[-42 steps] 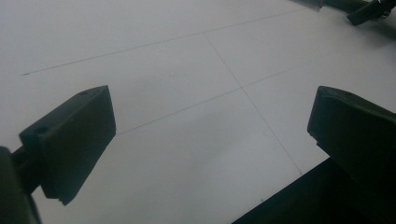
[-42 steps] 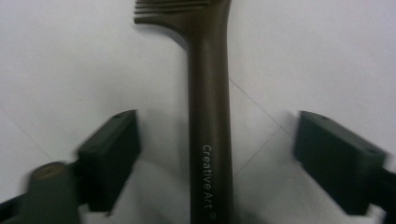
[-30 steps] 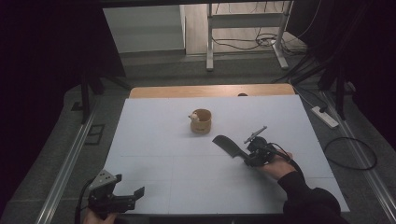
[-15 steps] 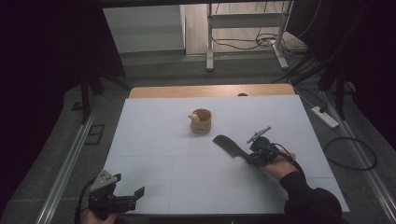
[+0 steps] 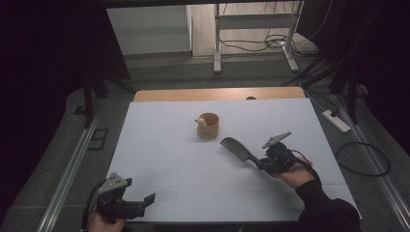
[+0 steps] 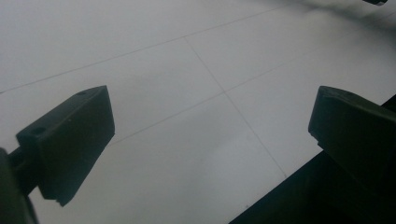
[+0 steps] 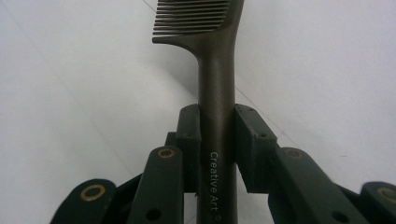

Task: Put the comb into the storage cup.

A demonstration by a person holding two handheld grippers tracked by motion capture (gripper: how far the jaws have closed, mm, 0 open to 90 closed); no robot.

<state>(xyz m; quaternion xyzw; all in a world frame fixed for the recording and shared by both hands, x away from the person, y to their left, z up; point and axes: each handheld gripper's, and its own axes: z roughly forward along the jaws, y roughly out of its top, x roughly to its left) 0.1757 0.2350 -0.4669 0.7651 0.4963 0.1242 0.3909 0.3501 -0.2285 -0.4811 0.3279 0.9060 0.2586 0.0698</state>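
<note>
A dark comb [image 5: 236,146] lies low over the white table [image 5: 159,145], right of centre, its teeth end pointing toward the far left. My right gripper [image 5: 261,163] is shut on its handle. In the right gripper view both pads [image 7: 189,135] press the round handle of the comb [image 7: 215,88], teeth at the top. My left gripper [image 5: 143,202] hovers at the near left corner of the table, jaws wide apart with nothing between them. The left gripper view shows my left gripper [image 6: 210,126] over bare white table [image 6: 177,70]. A small wooden cup [image 5: 209,126] stands at mid-table.
A small pale object [image 5: 199,121] rests at the cup's left rim. A wooden strip [image 5: 217,93] runs along the table's far edge. On the floor to the right lie a power strip [image 5: 337,121] and cables. The table's dark front edge [image 6: 299,196] is just under the left gripper.
</note>
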